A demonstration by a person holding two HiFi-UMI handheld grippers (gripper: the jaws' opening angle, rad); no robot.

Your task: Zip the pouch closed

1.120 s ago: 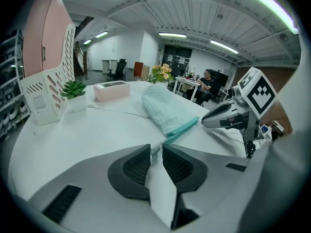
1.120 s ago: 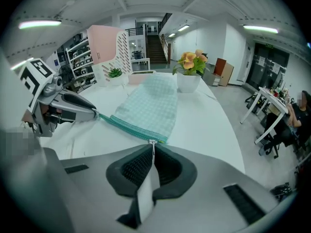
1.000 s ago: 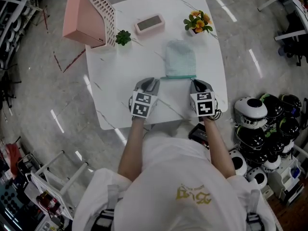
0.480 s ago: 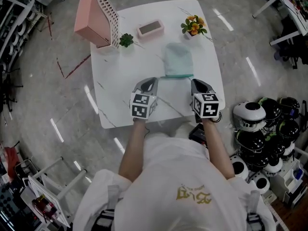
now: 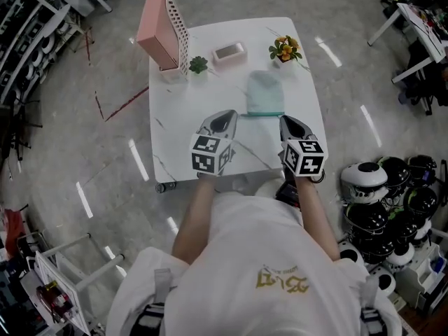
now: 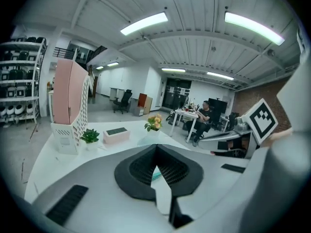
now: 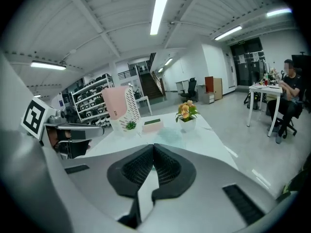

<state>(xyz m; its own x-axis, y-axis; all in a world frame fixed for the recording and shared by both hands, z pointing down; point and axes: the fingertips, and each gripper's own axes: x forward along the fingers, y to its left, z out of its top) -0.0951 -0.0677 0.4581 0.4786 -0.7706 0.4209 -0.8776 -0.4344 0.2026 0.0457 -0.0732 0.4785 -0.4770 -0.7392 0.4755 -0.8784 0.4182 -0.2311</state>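
Jaws pressed together, empty, on your left gripper (image 5: 224, 117) and right gripper (image 5: 289, 123); both hover lower in frame than the teal pouch (image 5: 264, 92), leaving its zipper (image 5: 264, 113) unheld.

Both the left gripper (image 5: 222, 122) and right gripper (image 5: 289, 127) are closed, empty, side by side.

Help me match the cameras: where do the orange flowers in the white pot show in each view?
Head view: orange flowers at the white table's far right corner.
Left gripper view: flowers near the picture's centre.
Right gripper view: flowers slightly right of centre.
Shared landmark: pink rack, left of the flowers everywhere.
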